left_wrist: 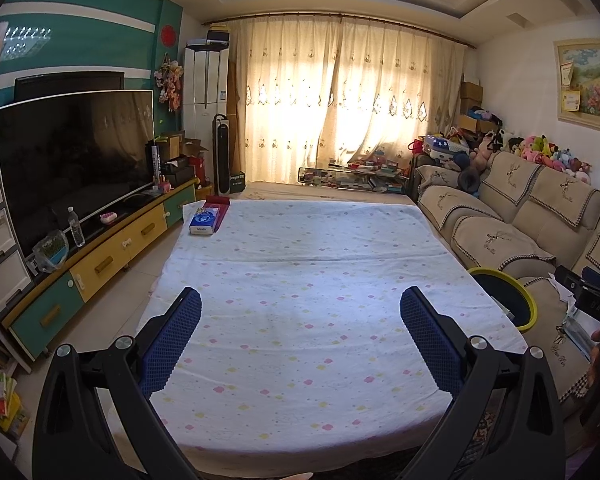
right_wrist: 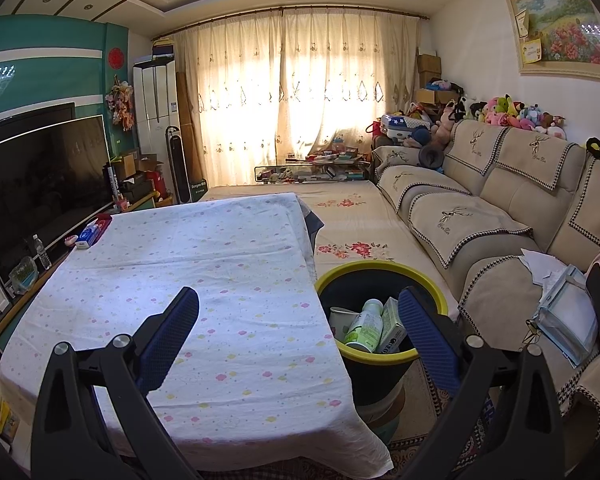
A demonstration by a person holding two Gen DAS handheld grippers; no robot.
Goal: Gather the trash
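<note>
Both tongs, left (left_wrist: 300, 312) and right (right_wrist: 298, 312), hang wide and empty; yellow-rimmed black bin (right_wrist: 380, 354) already holds a green-labelled white plastic bottle (right_wrist: 365, 326), so I'd scan the floral-clothed counter (right_wrist: 220, 280) slowly.

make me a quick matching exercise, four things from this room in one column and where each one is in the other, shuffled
Things:
1. tissue box
2. green-labelled bottle
3. clear water bottle
4. plush toys

Places:
A. along the top of the sofa back
B. on the TV cabinet, in front of the screen
C. far left corner of the covered table
D. inside the yellow-rimmed bin

Pairs: 1-C, 2-D, 3-B, 4-A
</note>
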